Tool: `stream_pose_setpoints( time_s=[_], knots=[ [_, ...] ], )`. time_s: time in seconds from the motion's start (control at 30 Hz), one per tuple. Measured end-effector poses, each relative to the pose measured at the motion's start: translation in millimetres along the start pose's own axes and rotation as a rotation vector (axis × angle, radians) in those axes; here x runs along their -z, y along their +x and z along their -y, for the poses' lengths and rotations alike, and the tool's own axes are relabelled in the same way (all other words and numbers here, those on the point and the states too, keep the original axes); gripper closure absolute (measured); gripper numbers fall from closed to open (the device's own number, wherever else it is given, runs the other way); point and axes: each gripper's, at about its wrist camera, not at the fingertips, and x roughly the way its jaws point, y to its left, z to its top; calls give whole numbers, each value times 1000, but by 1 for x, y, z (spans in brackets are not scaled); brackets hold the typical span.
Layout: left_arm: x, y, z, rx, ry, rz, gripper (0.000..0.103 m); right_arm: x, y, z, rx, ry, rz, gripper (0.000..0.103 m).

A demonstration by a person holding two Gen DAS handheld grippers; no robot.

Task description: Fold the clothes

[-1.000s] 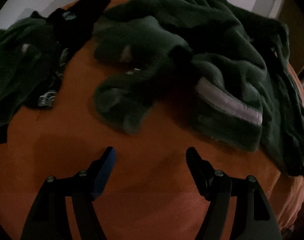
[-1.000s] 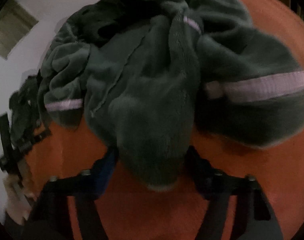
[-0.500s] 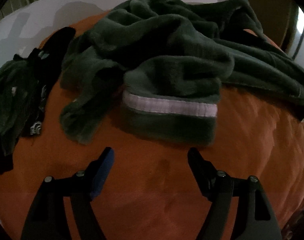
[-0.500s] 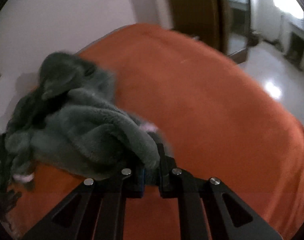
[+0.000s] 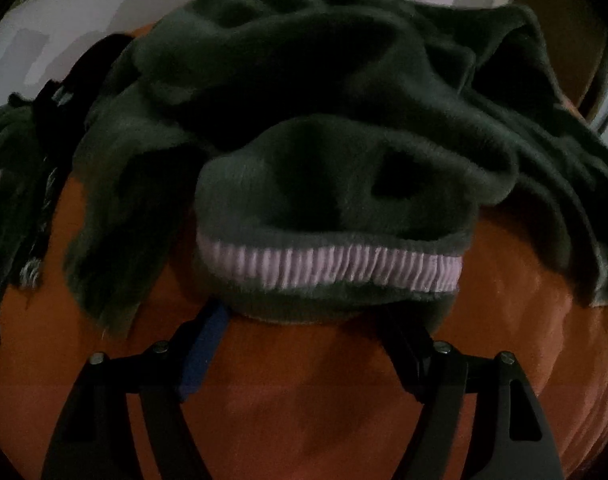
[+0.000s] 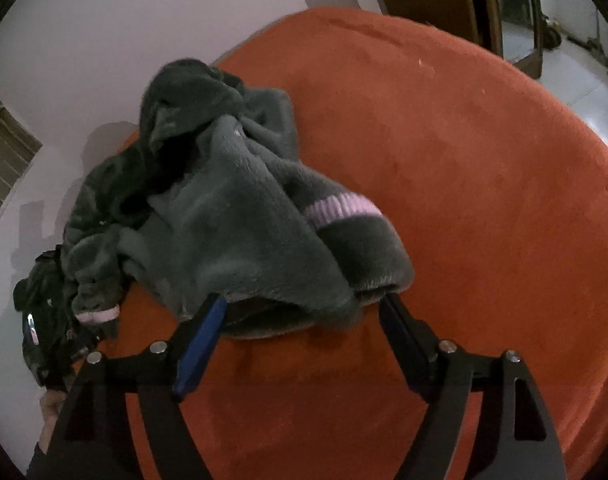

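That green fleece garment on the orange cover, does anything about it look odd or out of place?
Yes. The green fleece garment lies bunched in a crumpled heap, one pink-banded cuff twisted on top. Nothing looks torn or spilled.

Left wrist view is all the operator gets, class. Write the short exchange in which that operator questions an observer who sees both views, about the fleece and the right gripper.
Operator: I see one banded cuff close up. Where is the right gripper?
Observer: The right gripper is at the near hem of the fleece. Its jaws are opening, with the hem between them, not pinched.
Operator: Any other cuff?
Observer: Two show in the right wrist view: a near cuff just beyond that gripper, and a far cuff at the left end of the fleece.
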Motion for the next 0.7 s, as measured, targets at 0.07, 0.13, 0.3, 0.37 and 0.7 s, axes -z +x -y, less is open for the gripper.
stream_pose_setpoints(
  time_s=[0.07,0.13,0.3,0.37,0.7],
  knots=[
    [-7,-8,2,-28,1,21,96,-1,4,-2,-6,1,7,27],
    [-14,-37,-3,-65,-54,111,96,-3,6,-4,-5,-1,18,58],
    [-6,-169,-45,-16,-203,369,97,-22,-31,-22,39,-57,156,92],
    [-18,-213,-56,-4,-235,439,97,-31,-56,-36,35,-107,218,92],
    [4,-407,-117,-85,-303,683,96,-82,-230,-112,49,-306,553,103]
  ],
)
